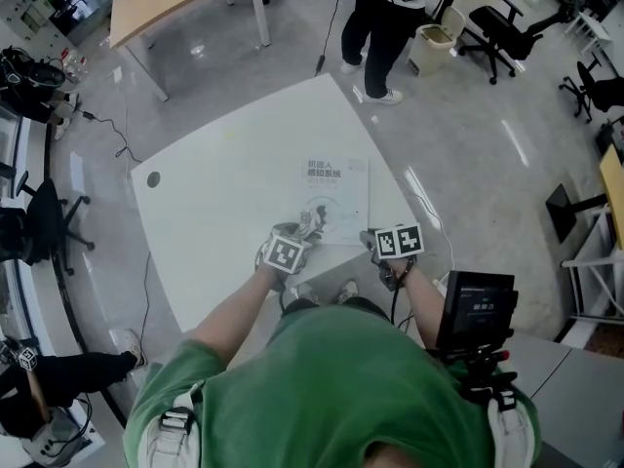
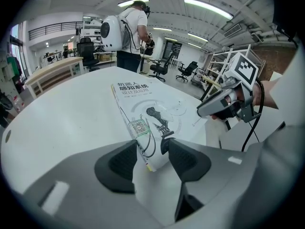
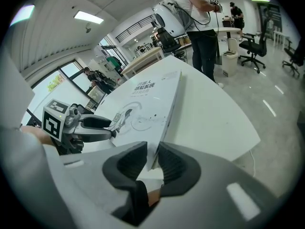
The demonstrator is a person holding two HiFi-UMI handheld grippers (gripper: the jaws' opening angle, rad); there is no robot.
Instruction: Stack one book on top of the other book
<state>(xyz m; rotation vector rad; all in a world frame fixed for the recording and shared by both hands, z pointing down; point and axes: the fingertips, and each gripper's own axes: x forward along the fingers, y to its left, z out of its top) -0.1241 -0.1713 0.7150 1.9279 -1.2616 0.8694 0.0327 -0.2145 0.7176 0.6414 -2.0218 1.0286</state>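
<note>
Right gripper (image 3: 155,149) clamped on right edge of book (image 1: 336,188). Left gripper (image 2: 151,147) straddled its near-left corner; I couldn't tell whether it squeezed. Book: white cover, grey title, line drawing. It lay near my side of worktop (image 1: 214,203), by right edge; bare worktop to left and beyond.

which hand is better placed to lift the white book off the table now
Right, probably. The right tongs are turned edge-on and pinch the book by a near corner, across its thickness. The left tongs stand apart, with the other near corner merely lying between them.
</note>
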